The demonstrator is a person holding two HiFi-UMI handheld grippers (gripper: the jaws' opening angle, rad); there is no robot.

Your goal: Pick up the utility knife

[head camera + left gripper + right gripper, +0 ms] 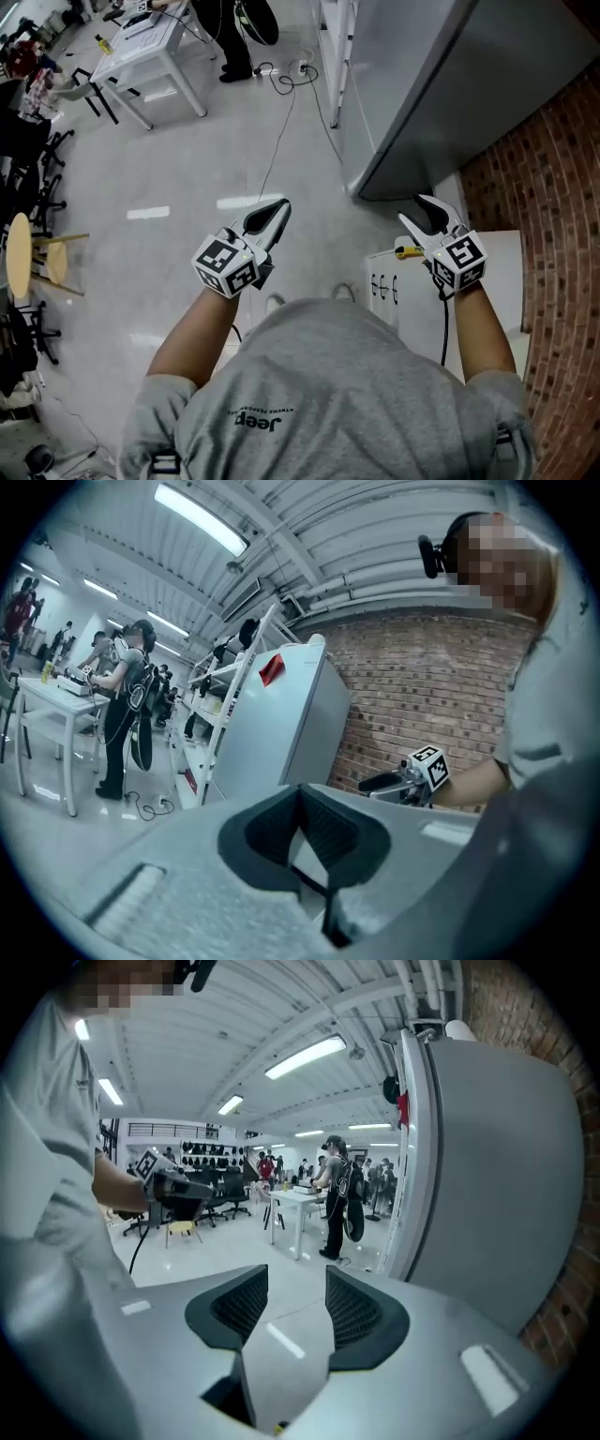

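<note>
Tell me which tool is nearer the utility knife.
Right. The right tool hovers open right by the utility knife on the table; the left tool is over the floor, far to its left.

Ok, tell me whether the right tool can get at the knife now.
Probably yes: the right tool is open and empty, the knife lies right by its tips on the table, and nothing stands between them.

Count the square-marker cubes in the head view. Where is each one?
2. One cube rides on the left gripper, over the floor. The other cube rides on the right gripper, over the white table. None seems hidden.
</note>
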